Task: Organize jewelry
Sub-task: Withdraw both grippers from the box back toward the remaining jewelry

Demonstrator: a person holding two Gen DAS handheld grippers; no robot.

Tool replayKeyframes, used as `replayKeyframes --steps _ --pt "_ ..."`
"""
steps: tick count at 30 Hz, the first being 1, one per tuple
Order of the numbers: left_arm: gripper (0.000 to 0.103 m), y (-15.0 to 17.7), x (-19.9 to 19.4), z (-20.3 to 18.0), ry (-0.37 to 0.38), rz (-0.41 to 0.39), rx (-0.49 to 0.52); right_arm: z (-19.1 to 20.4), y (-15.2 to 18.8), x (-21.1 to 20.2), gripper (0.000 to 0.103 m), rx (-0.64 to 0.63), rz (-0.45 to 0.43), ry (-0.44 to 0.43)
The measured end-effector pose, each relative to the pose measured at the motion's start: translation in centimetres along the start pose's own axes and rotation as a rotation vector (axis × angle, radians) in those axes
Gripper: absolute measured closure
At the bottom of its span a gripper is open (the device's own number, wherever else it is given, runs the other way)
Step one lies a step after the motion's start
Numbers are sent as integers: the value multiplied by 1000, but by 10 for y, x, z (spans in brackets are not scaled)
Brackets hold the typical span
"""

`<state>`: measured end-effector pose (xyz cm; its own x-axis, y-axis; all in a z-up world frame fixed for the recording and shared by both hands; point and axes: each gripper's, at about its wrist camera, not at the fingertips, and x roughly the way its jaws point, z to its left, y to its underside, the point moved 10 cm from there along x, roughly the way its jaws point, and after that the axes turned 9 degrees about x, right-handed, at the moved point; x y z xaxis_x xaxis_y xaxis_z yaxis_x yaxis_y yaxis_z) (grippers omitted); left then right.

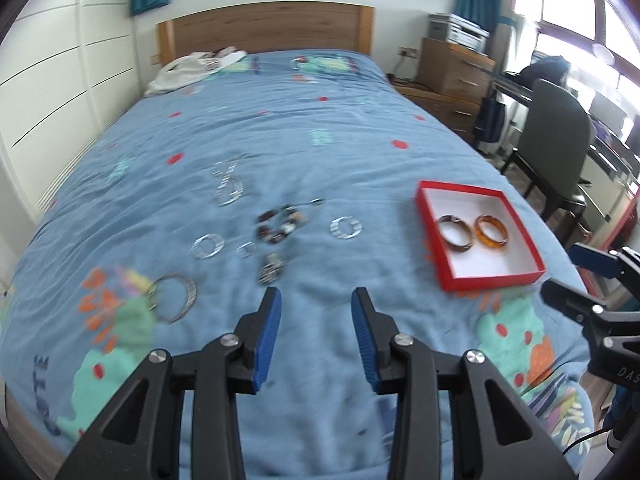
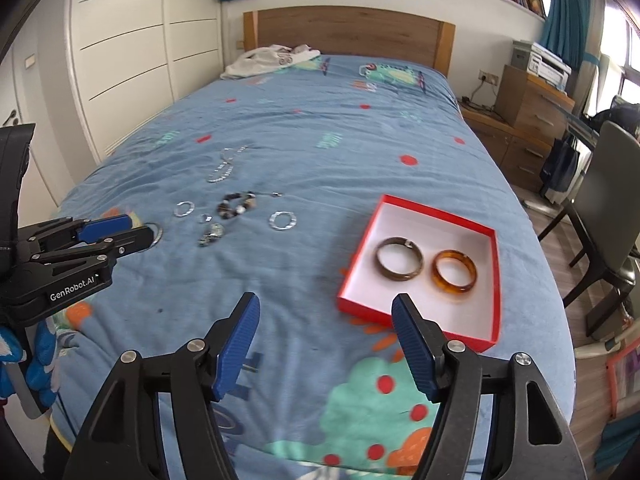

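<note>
So the red box (image 2: pixel 420 276) sits on the bed (image 2: pixel 340 140) over on the right side, lid off, and it's already got two bangles lying flat inside, side by side: a grey-brown bangle (image 2: pixel 399 259) and an amber bangle (image 2: pixel 455 271). They're just about touching. Makes sense as the "sorted" spot, since the low walls keep round things from rolling off across the duvet.

Everything else is still loose to the left of the box, well apart from it. There's a beaded bracelet (image 1: pixel 280 224) in the middle of the cluster, a flat silver ring (image 1: pixel 345 227) to its right, another silver ring (image 1: pixel 208 246) to its left, a big silver hoop (image 1: pixel 172 298) nearest the foot of the bed, a small crumpled silver piece (image 1: pixel 272 267), and a chain (image 1: pixel 228 184) further up. A tiny ring sits between them but it's too blurry to call.

The left gripper (image 1: pixel 316 316) hangs over bare duvet just short of the cluster, jaws partway apart, nothing between them. The right gripper (image 2: pixel 326 334) hovers just in front of the box's near edge, jaws spread wider, also empty. My guess: the right one has just let go of a bangle, and the left one's lined up on the loose stuff for the next pick. The soft quilt could make those flat rings tricky to pinch.
</note>
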<state>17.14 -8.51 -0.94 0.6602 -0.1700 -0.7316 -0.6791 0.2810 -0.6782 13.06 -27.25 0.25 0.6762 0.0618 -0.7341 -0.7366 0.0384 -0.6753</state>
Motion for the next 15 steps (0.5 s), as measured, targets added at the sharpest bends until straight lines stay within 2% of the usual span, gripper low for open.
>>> replayKeyframes --steps 1,4,8,15 --pt "62 4 -2 7 -9 1 -7 7 1 -2 34 -10 -7 2" --pt "60 21 -10 31 -50 6 -34 23 4 -6 32 -31 -18 -6" --pt "53 43 -16 63 -98 13 -75 44 8 -2 32 -49 -15 -29" --pt "51 71 -2 102 -133 52 -144 66 14 20 32 -62 12 -57"
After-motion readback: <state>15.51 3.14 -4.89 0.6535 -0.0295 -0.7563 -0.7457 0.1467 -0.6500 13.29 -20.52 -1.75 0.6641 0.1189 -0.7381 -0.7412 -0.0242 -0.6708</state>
